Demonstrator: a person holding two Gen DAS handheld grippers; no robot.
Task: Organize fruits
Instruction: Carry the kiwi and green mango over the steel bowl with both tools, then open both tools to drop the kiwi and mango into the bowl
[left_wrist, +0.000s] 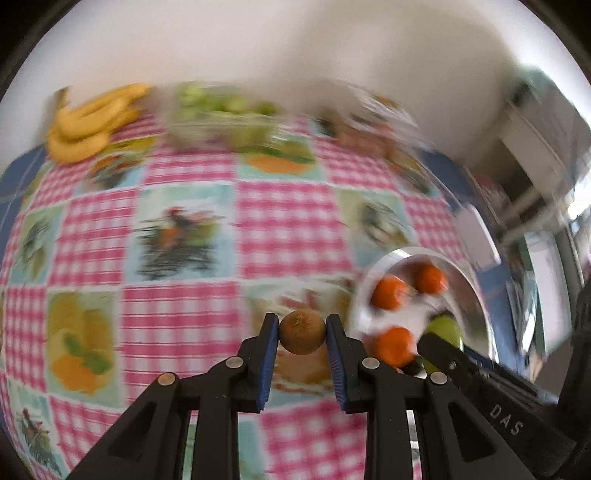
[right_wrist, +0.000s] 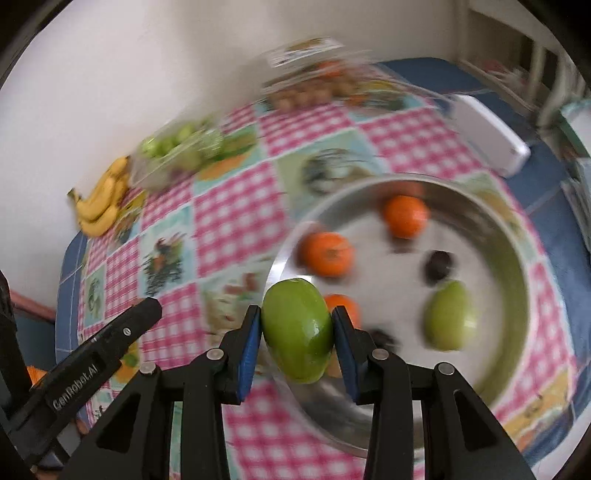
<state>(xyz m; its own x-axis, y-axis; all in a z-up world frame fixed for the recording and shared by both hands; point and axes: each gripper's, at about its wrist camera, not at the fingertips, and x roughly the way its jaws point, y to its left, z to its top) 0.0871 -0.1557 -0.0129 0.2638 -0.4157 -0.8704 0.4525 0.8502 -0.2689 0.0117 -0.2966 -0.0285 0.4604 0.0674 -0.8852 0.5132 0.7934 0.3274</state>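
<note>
Brown and fuzzy, the kiwi (left_wrist: 302, 332) sits pinched between the blue pads of the left gripper (left_wrist: 302, 334), lifted clear of the checked tablecloth (left_wrist: 288, 221). Its stem end faces the camera, so its long axis runs roughly along the fingers; blur keeps this from being certain.

The right gripper (right_wrist: 297, 330) is clamped on a green pear-shaped fruit (right_wrist: 297, 328). That fruit's long axis is tilted, its upper end leaning toward the far left and its lower end toward the near right, and it hangs over the near-left rim of the steel bowl (right_wrist: 517, 295).

Inside the bowl lie three oranges (right_wrist: 327, 253), apart from one another, a second green fruit (right_wrist: 448, 315) near the right wall with its narrow end pointing away, and two dark small items too blurred to name.

The bowl stands toward the right edge of the surface. Along the far edge, against the white wall, are a bunch of bananas (right_wrist: 105, 201) at the far left corner, a clear box of green fruit (right_wrist: 177, 147) beside it, and a blurred packet of brownish fruit (right_wrist: 314, 88) further right. A white box (right_wrist: 487, 136) lies by the far right corner. The middle and left of the cloth lie bare, giving open room between the bowl and the far row.
</note>
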